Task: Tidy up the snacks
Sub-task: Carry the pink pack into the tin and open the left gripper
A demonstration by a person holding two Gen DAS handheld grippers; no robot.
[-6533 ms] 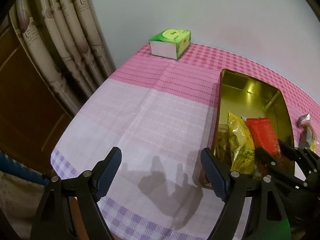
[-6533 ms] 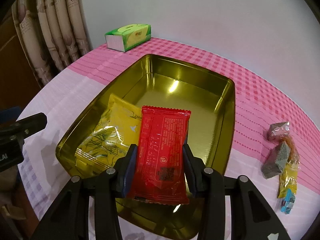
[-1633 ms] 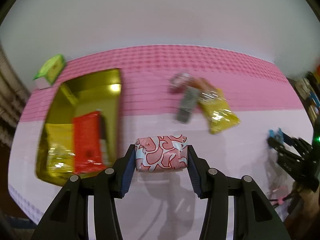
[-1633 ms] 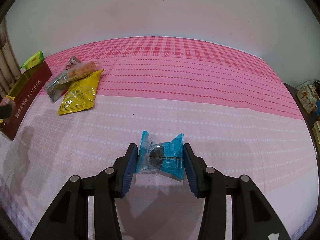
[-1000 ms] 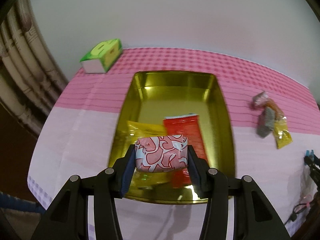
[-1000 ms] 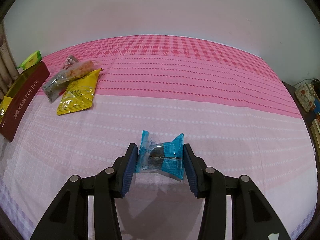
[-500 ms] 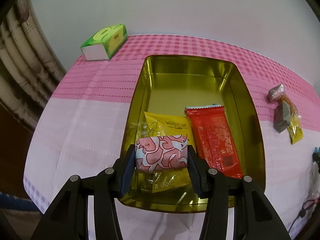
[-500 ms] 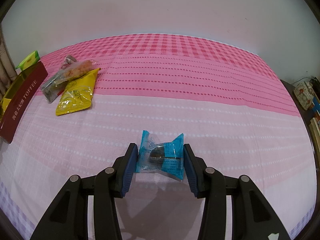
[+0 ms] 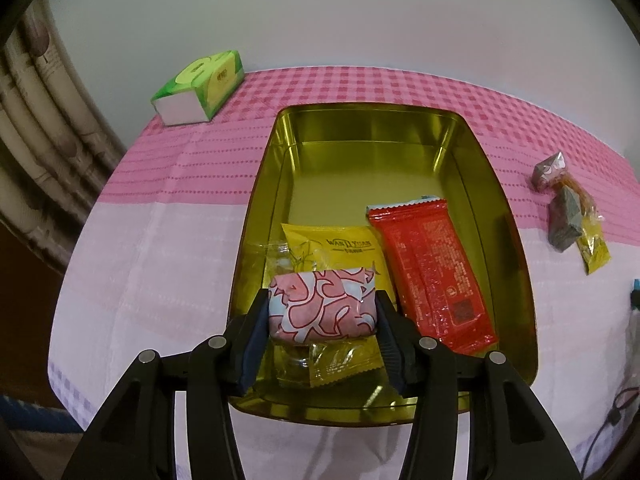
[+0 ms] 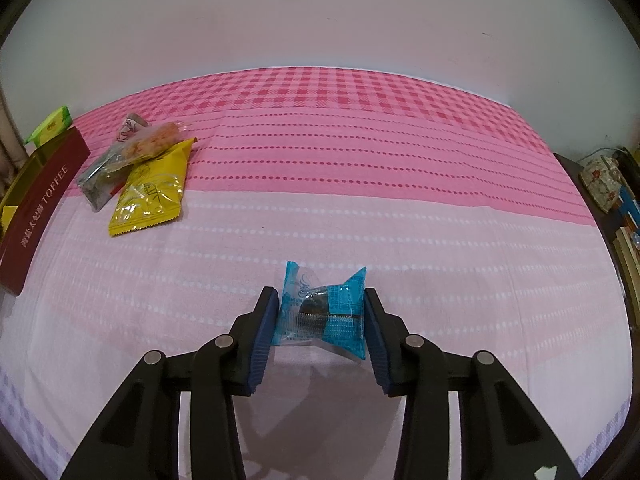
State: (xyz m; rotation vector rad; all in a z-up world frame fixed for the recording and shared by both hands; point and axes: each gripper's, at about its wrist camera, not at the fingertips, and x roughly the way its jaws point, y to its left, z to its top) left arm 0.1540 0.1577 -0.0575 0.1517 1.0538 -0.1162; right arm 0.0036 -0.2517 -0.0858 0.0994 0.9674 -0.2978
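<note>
1. The left gripper (image 9: 322, 316) has a pink-and-blue packet (image 9: 322, 307) between its pads, long axis crosswise from pad to pad. Its jaws are opening, though both pads look to be touching the packet's ends.
2. That packet hangs over the near end of the gold tin (image 9: 516, 236), above a yellow bag (image 9: 340, 245). The tin's long axis runs away from the camera toward the wall.
3. The yellow bag lies lengthwise in the tin; its middle is hidden behind the packet. A clear wrapper (image 9: 272, 258) beside it is hard to make out.
4. A red bag (image 9: 434, 276) lies lengthwise to the right of the yellow one, its top end slightly leaning left.
5. The right gripper (image 10: 320, 316) has a blue packet (image 10: 326, 314) between its pads, long axis crosswise, just above the pink-checked surface (image 10: 400, 184). Its jaws are closing on the packet.
6. In the right view, a yellow packet (image 10: 150, 192) lies far left on the surface, partly under a grey wrapper (image 10: 100, 178) and an orange-filled clear one (image 10: 154, 142); a small pink wrapper (image 10: 130, 126) behind them is mostly covered.
7. The tin's maroon side (image 10: 42, 200) is cut off by the left edge of that view.
8. A green tissue box (image 9: 200, 86) stands near the wall, well apart from the tin.
</note>
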